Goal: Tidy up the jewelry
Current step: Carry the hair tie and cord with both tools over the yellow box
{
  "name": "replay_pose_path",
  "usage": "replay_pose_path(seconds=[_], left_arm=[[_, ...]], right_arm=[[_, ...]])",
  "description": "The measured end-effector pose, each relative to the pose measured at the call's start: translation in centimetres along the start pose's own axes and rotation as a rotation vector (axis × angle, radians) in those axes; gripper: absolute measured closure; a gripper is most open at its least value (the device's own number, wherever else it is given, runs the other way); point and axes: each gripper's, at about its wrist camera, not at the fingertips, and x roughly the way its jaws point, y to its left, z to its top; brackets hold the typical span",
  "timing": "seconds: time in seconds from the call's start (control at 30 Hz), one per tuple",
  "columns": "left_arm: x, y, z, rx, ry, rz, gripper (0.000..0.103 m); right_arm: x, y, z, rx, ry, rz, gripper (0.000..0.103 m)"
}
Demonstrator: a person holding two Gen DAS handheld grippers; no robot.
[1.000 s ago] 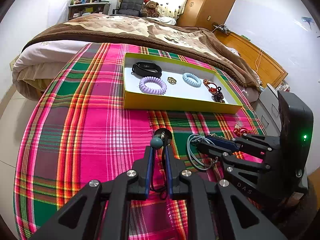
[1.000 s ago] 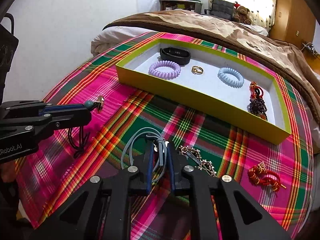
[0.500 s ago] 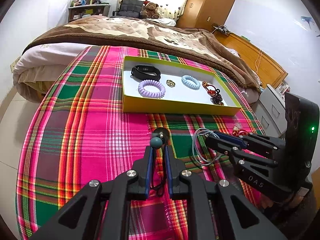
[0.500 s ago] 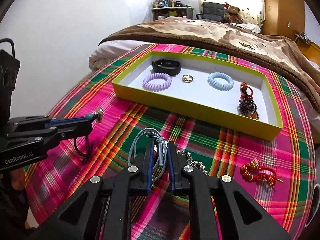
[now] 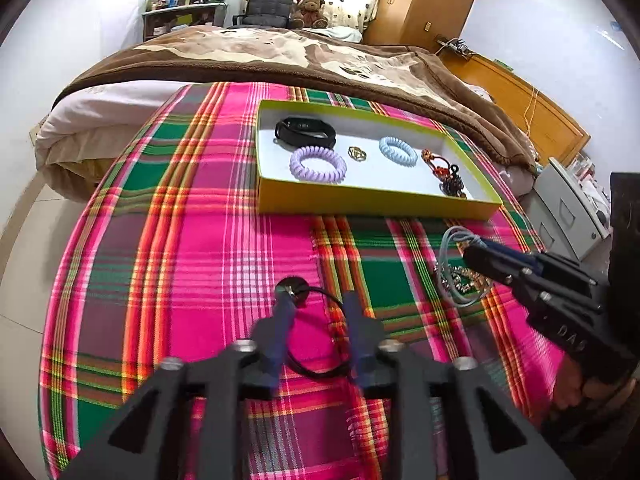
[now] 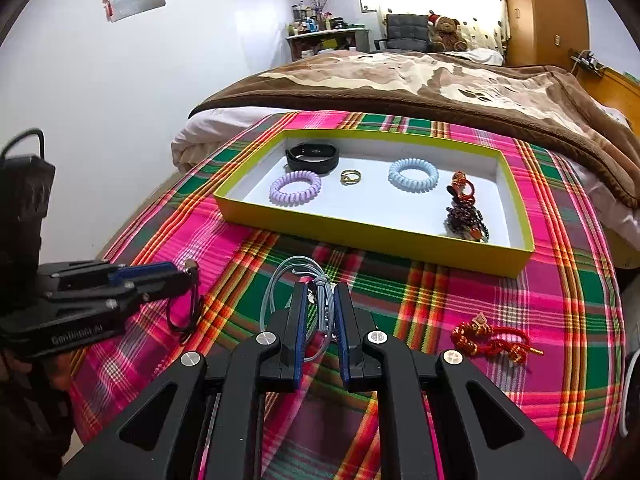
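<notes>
Lying across a bed, a bright plaid cloth [image 5: 192, 248] carries a shallow yellow-green tray [image 6: 372, 236] with a white floor. Inside the tray sit a black fitness band [image 6: 313, 157], a purple coil hair tie [image 6: 295, 188], a small gold ring [image 6: 350, 177], a pale blue coil hair tie [image 6: 413, 175] and a dark beaded bracelet with red charms [image 6: 464, 216]. The left gripper [image 5: 318, 305] hovers low over the cloth with its fingers spread apart, released; a black cord necklace with a round pendant [image 5: 316, 332] lies on the cloth between and beneath them. The right gripper [image 6: 320, 294] is clenched on a grey-blue cord bundle [image 6: 288, 280], held just above the cloth in front of the tray. A red knotted bracelet [image 6: 494, 340] rests on the cloth to the right, well apart from the tray.
</notes>
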Motion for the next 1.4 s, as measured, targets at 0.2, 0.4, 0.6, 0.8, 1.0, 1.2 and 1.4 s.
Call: replay_pose_path(seconds=[0.2, 0.4, 0.6, 0.8, 1.0, 1.2, 1.4], left_arm=[[1.4, 0.3, -0.2, -0.020, 0.029, 0.045, 0.055], [2.1, 0.0, 0.6, 0.000, 0.019, 0.075, 0.055], [2.4, -0.1, 0.8, 0.022, 0.010, 0.146, 0.077], [2.1, 0.4, 0.6, 0.004, 0.013, 0.122, 0.082], [1.4, 0.4, 0.9, -0.012, 0.000, 0.091, 0.082], [0.4, 0.1, 2.4, -0.019, -0.029, 0.060, 0.082], [0.1, -0.5, 4.9, -0.008, -0.060, 0.037, 0.082]], right_arm=[[-0.1, 0.0, -0.1, -0.004, -0.002, 0.001, 0.090], [-0.1, 0.0, -0.1, -0.006, -0.003, 0.005, 0.090], [-0.2, -0.1, -0.1, -0.001, -0.007, 0.006, 0.090], [-0.2, -0.1, -0.1, 0.005, -0.009, 0.009, 0.090], [-0.7, -0.5, 0.2, 0.017, -0.026, 0.007, 0.090], [-1.3, -1.2, 1.2, 0.027, -0.049, -0.003, 0.090], [-1.2, -2.5, 3.2, 0.049, -0.068, -0.031, 0.090]])
